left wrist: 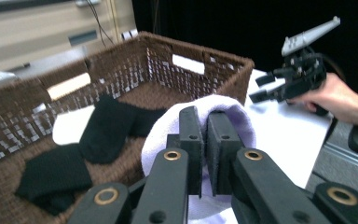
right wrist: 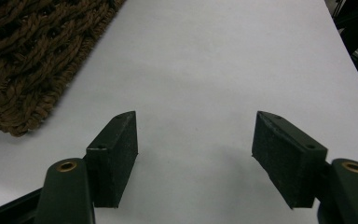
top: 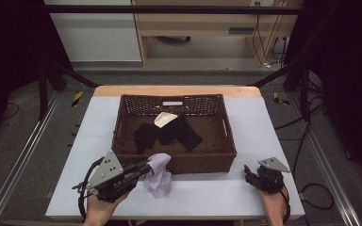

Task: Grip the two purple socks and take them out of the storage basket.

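A: We start with the table (top: 207, 193), white-topped, and on it the big brown wicker basket (top: 122, 127), which sits toward the far side, open at the top.

B: Inside we see black cloths (top: 169, 133) lying flat on the basket floor, and one pale cloth (top: 165, 118) against the far wall.

A: And the piece in hand?

B: The lilac cloth (top: 159, 175). Our left gripper (top: 141, 170) has its jaws pinched together on a bunched fold of it, just outside the basket's near wall. The rest droops down to the tabletop.

A: In the left gripper view the fold wraps up over both jaw tips, so the hold looks deep.

B: We judge it light and limp. It sags wherever it isn't held, so it won't keep any shape and can't break.

A: Slippery?

B: Probably not; it looks like soft towelling, and the pads should bite on it. A thick gather like this one is the place to grip. A single edge could slide free.

A: The hanging tail could catch the wicker rim if we carry it low.

B: Our right gripper (top: 259, 178) rests near the basket's right near corner, jaws spread wide, nothing between them but bare table.
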Demonstrator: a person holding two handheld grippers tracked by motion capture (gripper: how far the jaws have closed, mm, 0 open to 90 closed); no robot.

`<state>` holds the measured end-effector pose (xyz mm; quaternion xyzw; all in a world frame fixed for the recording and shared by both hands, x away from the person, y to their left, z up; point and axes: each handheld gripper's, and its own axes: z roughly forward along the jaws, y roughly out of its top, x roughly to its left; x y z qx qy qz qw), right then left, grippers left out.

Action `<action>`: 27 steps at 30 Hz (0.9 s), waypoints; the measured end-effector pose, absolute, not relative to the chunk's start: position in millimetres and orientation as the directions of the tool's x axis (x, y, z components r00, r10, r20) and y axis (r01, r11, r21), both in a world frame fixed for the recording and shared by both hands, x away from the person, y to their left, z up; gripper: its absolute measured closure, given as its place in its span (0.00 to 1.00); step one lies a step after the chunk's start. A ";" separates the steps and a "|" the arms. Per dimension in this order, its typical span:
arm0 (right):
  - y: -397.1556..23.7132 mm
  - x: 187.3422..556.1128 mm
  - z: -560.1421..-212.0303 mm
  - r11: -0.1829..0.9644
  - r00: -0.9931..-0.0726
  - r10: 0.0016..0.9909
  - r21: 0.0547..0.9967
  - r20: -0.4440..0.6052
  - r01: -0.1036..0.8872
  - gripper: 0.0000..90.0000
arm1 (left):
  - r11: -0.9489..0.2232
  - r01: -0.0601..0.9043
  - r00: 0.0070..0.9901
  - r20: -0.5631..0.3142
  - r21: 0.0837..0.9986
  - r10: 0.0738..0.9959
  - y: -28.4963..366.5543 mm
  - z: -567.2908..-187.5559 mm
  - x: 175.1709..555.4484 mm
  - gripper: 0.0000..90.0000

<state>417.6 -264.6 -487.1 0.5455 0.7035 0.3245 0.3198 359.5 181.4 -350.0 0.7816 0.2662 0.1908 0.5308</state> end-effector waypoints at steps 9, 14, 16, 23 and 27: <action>-264.5 417.3 -487.0 0.193 -0.202 0.975 0.806 -0.093 0.559 0.35 | -0.353 0.315 0.789 -0.036 0.881 0.613 176.3 -390.3 360.2 0.94; -263.4 417.3 -487.1 0.197 -0.204 0.974 0.803 -0.097 0.562 0.35 | -0.388 0.377 0.786 -0.069 0.841 0.614 173.0 -414.2 369.0 0.94; -263.4 417.4 -487.2 0.202 -0.206 0.973 0.803 -0.100 0.561 0.35 | -0.402 0.404 0.783 -0.084 0.822 0.616 171.3 -423.3 373.0 0.94; -263.3 417.9 -487.5 0.204 -0.207 0.973 0.800 -0.102 0.564 0.35 | -0.433 0.438 0.771 -0.083 0.788 0.631 167.1 -440.9 379.1 0.91; -263.2 418.0 -487.4 0.203 -0.207 0.973 0.799 -0.101 0.566 0.34 | -0.450 0.465 0.761 -0.085 0.763 0.643 165.5 -446.6 381.4 0.74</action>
